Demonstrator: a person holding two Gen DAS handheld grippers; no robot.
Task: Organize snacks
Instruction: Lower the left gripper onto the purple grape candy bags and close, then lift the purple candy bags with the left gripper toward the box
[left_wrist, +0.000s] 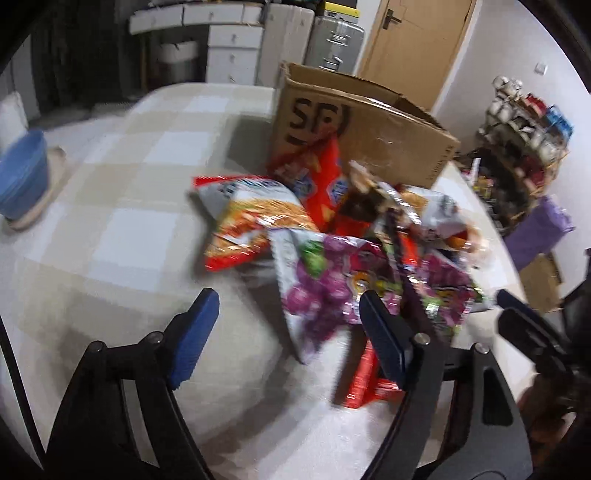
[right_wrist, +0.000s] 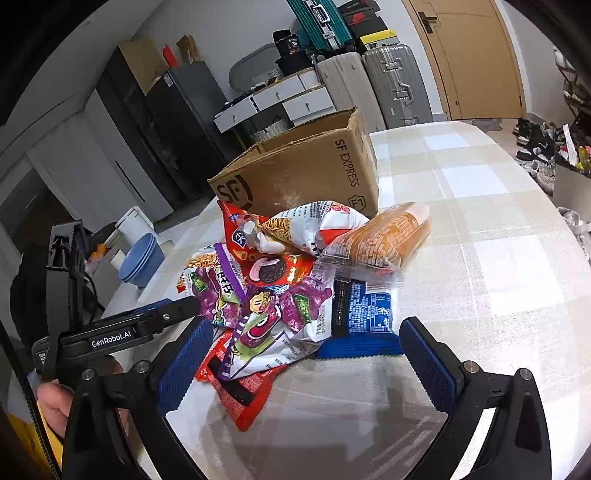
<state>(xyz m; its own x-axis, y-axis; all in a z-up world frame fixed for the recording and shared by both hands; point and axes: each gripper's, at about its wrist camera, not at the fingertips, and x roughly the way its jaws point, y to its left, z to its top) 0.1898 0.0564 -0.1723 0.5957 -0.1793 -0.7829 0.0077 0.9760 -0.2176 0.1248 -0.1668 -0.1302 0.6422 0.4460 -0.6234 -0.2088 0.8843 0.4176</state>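
Note:
A heap of snack bags lies on the checked tablecloth (left_wrist: 122, 206) in front of an open cardboard box (left_wrist: 369, 129) (right_wrist: 306, 173). A purple grape candy bag (left_wrist: 317, 284) (right_wrist: 255, 317) is nearest, over a red packet (left_wrist: 364, 376) (right_wrist: 240, 398). Behind lie a white-orange noodle bag (left_wrist: 251, 218), a red cracker bag (left_wrist: 325, 184), an orange bag (right_wrist: 388, 236) and a blue packet (right_wrist: 365, 314). My left gripper (left_wrist: 290, 336) is open, the grape bag's corner loose between its fingers. My right gripper (right_wrist: 306, 363) is open around the heap's near edge, not touching it.
Stacked blue bowls (left_wrist: 22, 177) (right_wrist: 142, 258) stand at the table's far left edge. Suitcases (right_wrist: 399, 85), white drawers (right_wrist: 280, 99) and a door (right_wrist: 469, 55) are behind the table. A shoe rack (left_wrist: 524, 140) stands on the floor to the right.

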